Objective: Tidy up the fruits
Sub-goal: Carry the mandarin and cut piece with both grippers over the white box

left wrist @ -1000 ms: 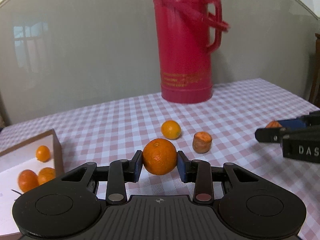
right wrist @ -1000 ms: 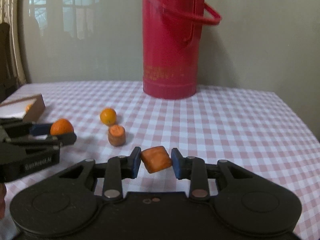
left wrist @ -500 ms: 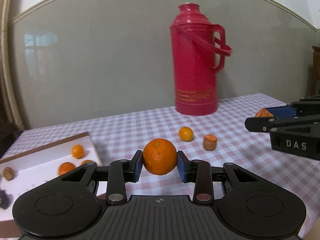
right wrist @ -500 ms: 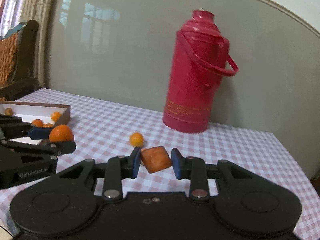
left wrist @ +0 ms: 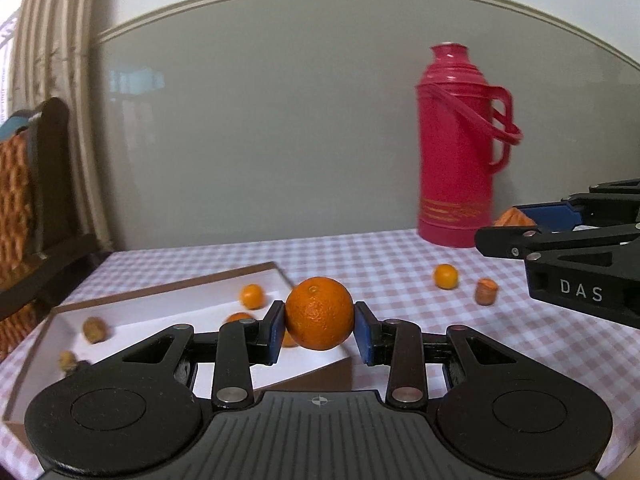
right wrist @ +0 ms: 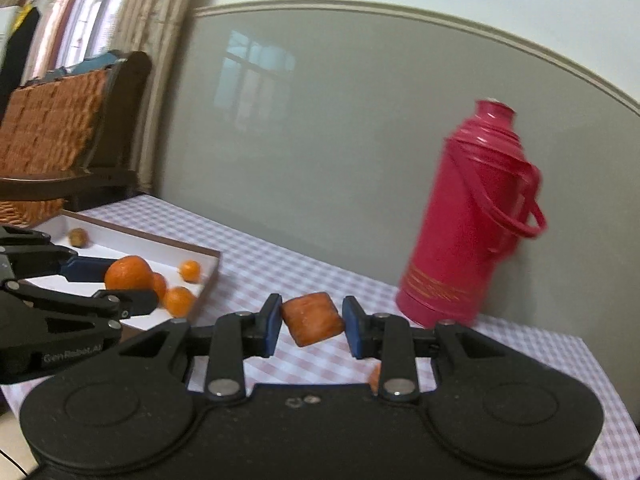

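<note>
Tray (left wrist: 132, 300) left on table (left wrist: 380, 256), flask (left wrist: 460, 152) behind right, fruits between.

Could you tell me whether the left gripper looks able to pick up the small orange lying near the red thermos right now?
Probably not: the left gripper is shut on a large orange, though the small orange lies unobstructed.

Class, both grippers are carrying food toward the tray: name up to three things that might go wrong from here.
1. The orange is round and held by the left gripper only at its sides; it might slip and roll off the table.
2. The right gripper pinches its carrot chunk at a tilt, so it may twist out.
3. The two grippers travel close together and may collide above the tray.
</note>
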The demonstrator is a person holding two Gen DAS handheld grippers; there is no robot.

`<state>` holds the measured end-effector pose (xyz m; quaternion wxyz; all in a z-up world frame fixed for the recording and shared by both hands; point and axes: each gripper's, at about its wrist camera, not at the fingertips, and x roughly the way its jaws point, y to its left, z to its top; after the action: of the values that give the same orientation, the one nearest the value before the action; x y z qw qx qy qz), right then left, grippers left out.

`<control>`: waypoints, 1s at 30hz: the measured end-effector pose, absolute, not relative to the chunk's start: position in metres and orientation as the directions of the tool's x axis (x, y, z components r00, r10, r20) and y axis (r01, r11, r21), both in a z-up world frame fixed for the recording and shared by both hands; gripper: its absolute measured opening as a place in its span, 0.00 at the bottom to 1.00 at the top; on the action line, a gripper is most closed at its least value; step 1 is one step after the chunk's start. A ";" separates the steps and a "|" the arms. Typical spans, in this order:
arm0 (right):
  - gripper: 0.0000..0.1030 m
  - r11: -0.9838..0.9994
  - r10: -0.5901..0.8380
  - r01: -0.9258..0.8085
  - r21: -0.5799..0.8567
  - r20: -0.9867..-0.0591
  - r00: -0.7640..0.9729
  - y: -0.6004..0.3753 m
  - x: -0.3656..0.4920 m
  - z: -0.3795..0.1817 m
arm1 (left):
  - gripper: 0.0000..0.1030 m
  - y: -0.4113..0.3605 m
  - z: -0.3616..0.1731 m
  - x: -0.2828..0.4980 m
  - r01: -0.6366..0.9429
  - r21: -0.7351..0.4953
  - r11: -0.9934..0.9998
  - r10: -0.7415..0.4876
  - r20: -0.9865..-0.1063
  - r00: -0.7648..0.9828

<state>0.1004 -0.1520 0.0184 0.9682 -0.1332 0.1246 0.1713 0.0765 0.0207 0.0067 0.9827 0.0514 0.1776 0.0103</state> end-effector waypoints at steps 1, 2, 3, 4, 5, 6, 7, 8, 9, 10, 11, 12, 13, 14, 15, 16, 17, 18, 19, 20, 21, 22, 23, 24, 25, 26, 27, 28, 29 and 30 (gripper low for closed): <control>0.23 0.902 0.311 -0.376 -0.214 -0.284 0.907 -0.147 0.100 0.019 | 0.35 0.025 0.007 0.075 -0.011 0.103 0.995 0.046 -0.348 0.936; 0.23 0.897 0.321 -0.386 -0.215 -0.283 0.904 -0.142 0.101 0.021 | 0.35 0.030 0.008 0.073 -0.021 0.102 0.995 0.055 -0.346 0.937; 0.23 0.893 0.331 -0.395 -0.216 -0.280 0.901 -0.137 0.100 0.022 | 0.35 0.033 0.009 0.073 -0.030 0.101 0.994 0.063 -0.343 0.937; 0.23 0.889 0.342 -0.404 -0.214 -0.276 0.898 -0.133 0.100 0.024 | 0.35 0.037 0.010 0.071 -0.040 0.099 0.994 0.071 -0.340 0.938; 0.23 0.887 0.351 -0.412 -0.209 -0.274 0.895 -0.129 0.100 0.025 | 0.35 0.041 0.010 0.070 -0.047 0.098 0.994 0.078 -0.339 0.937; 0.23 0.885 0.362 -0.420 -0.201 -0.272 0.892 -0.125 0.100 0.026 | 0.35 0.044 0.011 0.069 -0.055 0.099 0.994 0.086 -0.336 0.938; 0.23 0.882 0.372 -0.428 -0.195 -0.269 0.888 -0.122 0.101 0.028 | 0.35 0.049 0.011 0.067 -0.063 0.102 0.993 0.094 -0.334 0.938; 0.23 0.879 0.380 -0.435 -0.193 -0.265 0.886 -0.118 0.100 0.029 | 0.35 0.053 0.010 0.065 -0.070 0.103 0.992 0.101 -0.333 0.938; 0.23 0.876 0.387 -0.442 -0.193 -0.264 0.884 -0.115 0.100 0.029 | 0.35 0.057 0.010 0.063 -0.080 0.103 0.991 0.110 -0.332 0.937; 0.23 0.873 0.395 -0.449 -0.192 -0.262 0.880 -0.111 0.100 0.030 | 0.35 0.061 0.010 0.062 -0.088 0.102 0.991 0.117 -0.333 0.936; 0.23 0.869 0.403 -0.456 -0.191 -0.261 0.877 -0.107 0.100 0.031 | 0.35 0.064 0.010 0.061 -0.096 0.100 0.990 0.124 -0.334 0.934; 0.23 0.866 0.409 -0.462 -0.191 -0.261 0.875 -0.103 0.099 0.031 | 0.35 0.068 0.010 0.059 -0.105 0.099 0.990 0.132 -0.334 0.933; 0.23 0.862 0.416 -0.469 -0.192 -0.261 0.871 -0.099 0.099 0.031 | 0.35 0.071 0.011 0.058 -0.111 0.100 0.989 0.138 -0.333 0.933; 0.23 0.858 0.423 -0.476 -0.192 -0.262 0.868 -0.096 0.099 0.031 | 0.35 0.074 0.011 0.056 -0.117 0.099 0.988 0.144 -0.333 0.932; 0.23 0.855 0.428 -0.481 -0.193 -0.262 0.865 -0.092 0.098 0.031 | 0.35 0.077 0.011 0.056 -0.123 0.099 0.987 0.149 -0.332 0.931; 0.23 0.852 0.433 -0.487 -0.194 -0.263 0.862 -0.089 0.098 0.031 | 0.35 0.080 0.011 0.055 -0.129 0.100 0.987 0.155 -0.332 0.931; 0.23 0.849 0.438 -0.492 -0.193 -0.264 0.859 -0.085 0.098 0.031 | 0.35 0.083 0.012 0.054 -0.135 0.098 0.986 0.160 -0.332 0.930; 0.23 0.846 0.443 -0.497 -0.193 -0.264 0.857 -0.082 0.097 0.031 | 0.35 0.086 0.012 0.053 -0.140 0.098 0.985 0.165 -0.332 0.929; 0.23 0.843 0.448 -0.502 -0.194 -0.264 0.854 -0.079 0.097 0.030 | 0.35 0.089 0.013 0.052 -0.148 0.098 0.984 0.172 -0.330 0.928; 0.23 0.840 0.452 -0.507 -0.195 -0.266 0.852 -0.076 0.097 0.030 | 0.35 0.091 0.013 0.051 -0.153 0.098 0.983 0.177 -0.330 0.927; 0.23 0.838 0.456 -0.510 -0.195 -0.265 0.850 -0.073 0.096 0.030 | 0.35 0.095 0.013 0.050 -0.159 0.096 0.983 0.183 -0.331 0.926; 0.23 0.835 0.461 -0.515 -0.194 -0.263 0.847 -0.070 0.095 0.031 | 0.35 0.097 0.013 0.050 -0.165 0.096 0.982 0.188 -0.330 0.925; 0.23 0.832 0.467 -0.520 -0.193 -0.263 0.844 -0.066 0.095 0.031 | 0.35 0.100 0.014 0.049 -0.171 0.096 0.981 0.194 -0.329 0.924; 0.23 0.829 0.471 -0.525 -0.192 -0.263 0.842 -0.063 0.095 0.031 | 0.35 0.103 0.014 0.048 -0.176 0.096 0.980 0.198 -0.329 0.923; 0.23 0.827 0.475 -0.528 -0.192 -0.262 0.840 -0.060 0.094 0.031 | 0.35 0.106 0.014 0.047 -0.182 0.096 0.979 0.204 -0.330 0.922; 0.23 0.825 0.480 -0.532 -0.192 -0.260 0.838 -0.057 0.094 0.032 | 0.35 0.109 0.014 0.046 -0.188 0.095 0.978 0.209 -0.330 0.921; 0.23 0.822 0.485 -0.536 -0.191 -0.259 0.835 -0.054 0.094 0.032 | 0.35 0.112 0.014 0.045 -0.194 0.095 0.976 0.215 -0.328 0.920; 0.23 0.820 0.489 -0.540 -0.190 -0.259 0.833 -0.051 0.093 0.032 | 0.35 0.115 0.014 0.044 -0.200 0.097 0.975 0.221 -0.328 0.919; 0.23 0.817 0.493 -0.544 -0.190 -0.259 0.831 -0.048 0.094 0.032 | 0.35 0.117 0.014 0.043 -0.205 0.097 0.974 0.226 -0.330 0.917; 0.23 0.815 0.497 -0.548 -0.189 -0.258 0.829 -0.045 0.094 0.032 | 0.35 0.121 0.014 0.042 -0.212 0.094 0.973 0.231 -0.331 0.915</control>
<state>0.0937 -0.0448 0.0324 0.9475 -0.1286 0.0989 0.2755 0.0418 0.1214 0.0136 0.9781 0.0280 0.1723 0.1133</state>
